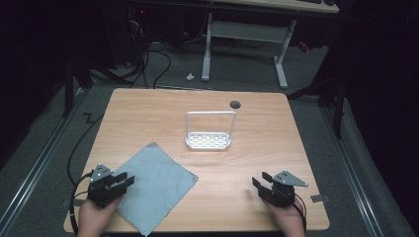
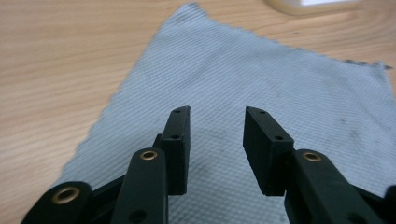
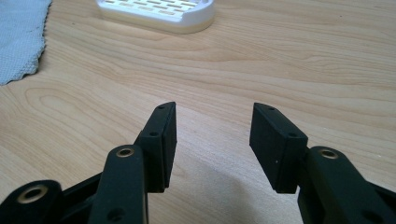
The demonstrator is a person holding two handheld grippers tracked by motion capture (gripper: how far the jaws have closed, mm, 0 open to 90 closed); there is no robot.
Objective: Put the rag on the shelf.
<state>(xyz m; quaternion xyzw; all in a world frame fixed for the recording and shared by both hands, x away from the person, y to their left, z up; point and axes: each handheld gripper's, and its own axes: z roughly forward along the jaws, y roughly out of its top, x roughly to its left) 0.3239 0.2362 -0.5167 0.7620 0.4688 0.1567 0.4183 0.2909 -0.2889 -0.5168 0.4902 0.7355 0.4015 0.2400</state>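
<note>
High view: a grey cloth point(image 1: 155, 185) lies flat on the wooden table point(image 1: 276, 143), down at about 7 o'clock from the table's middle, turned like a diamond. The left gripper point(image 1: 121, 181) sits at the cloth's 9 o'clock corner, held in a hand point(image 1: 94, 217) at the near edge. Its jaws are apart, with nothing pinched between them.

In the left gripper view, the two black jaws hang over the cloth point(image 2: 261, 88), and the woven cloth shows in the gap. I cannot tell if the tips touch it.

The right gripper point(image 1: 261, 180) is at about 5 o'clock on the table, well apart from the cloth. In the right gripper view its jaws stand wide over bare wood, gripping nothing, and the cloth's edge point(image 3: 21, 37) peeks in at 10 o'clock.

A small white rack point(image 1: 208, 140) with a tall loop handle stands near the middle of the table, at about 1 o'clock from the cloth.
</note>
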